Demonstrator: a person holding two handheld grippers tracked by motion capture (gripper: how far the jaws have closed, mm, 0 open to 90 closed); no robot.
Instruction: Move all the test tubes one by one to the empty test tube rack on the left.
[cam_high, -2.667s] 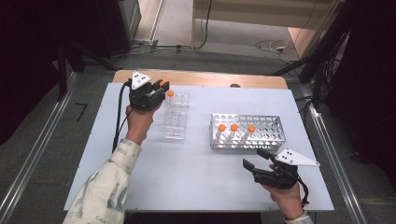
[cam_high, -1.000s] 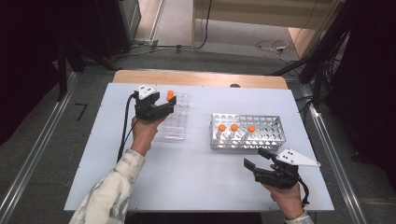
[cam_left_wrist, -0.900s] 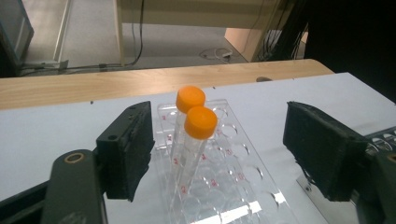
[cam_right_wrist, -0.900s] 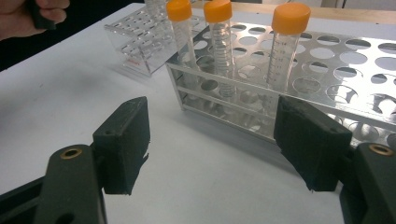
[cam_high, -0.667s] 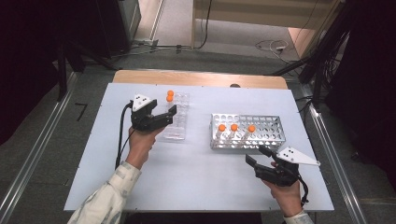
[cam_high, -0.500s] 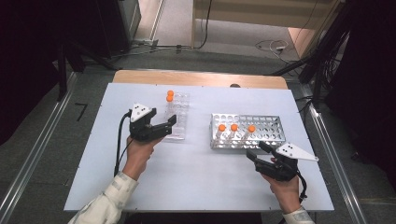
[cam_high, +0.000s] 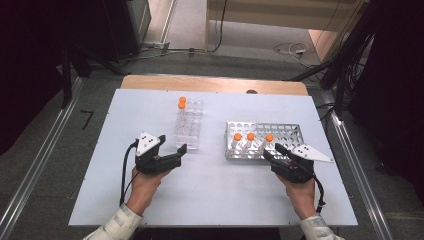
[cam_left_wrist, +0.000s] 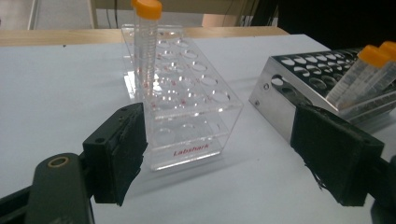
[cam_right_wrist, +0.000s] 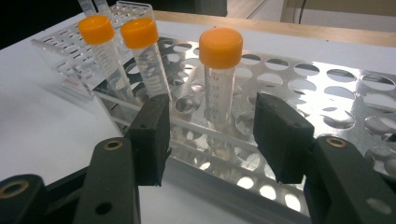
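Note:
A clear plastic rack (cam_high: 189, 126) holds two orange-capped tubes (cam_high: 182, 102) at its far end. My left gripper (cam_high: 172, 144) hovers near the rack's front end. Its jaws have just been opening and stand open and empty. In the left gripper view the clear rack (cam_left_wrist: 187, 98) and one tube (cam_left_wrist: 147, 42) lie beyond the left gripper (cam_left_wrist: 224, 154). A metal rack (cam_high: 290, 132) carries three orange-capped tubes (cam_high: 250, 136). My right gripper (cam_high: 271, 151) is at its near edge. Its jaws have just been closing. In the right gripper view the right gripper (cam_right_wrist: 215, 140) stands in front of one tube (cam_right_wrist: 219, 74), pads apart from it.
The racks stand side by side in the middle of a white table (cam_high: 150, 210), with a wooden edge (cam_high: 215, 84) at the back. Many holes in the metal rack (cam_right_wrist: 345, 93) stand empty. Metal rails run along both sides of the table.
My left gripper let go of a tube at the clear rack's far end and drew back toward the person. My right gripper moved forward to the metal rack and its jaws narrowed.

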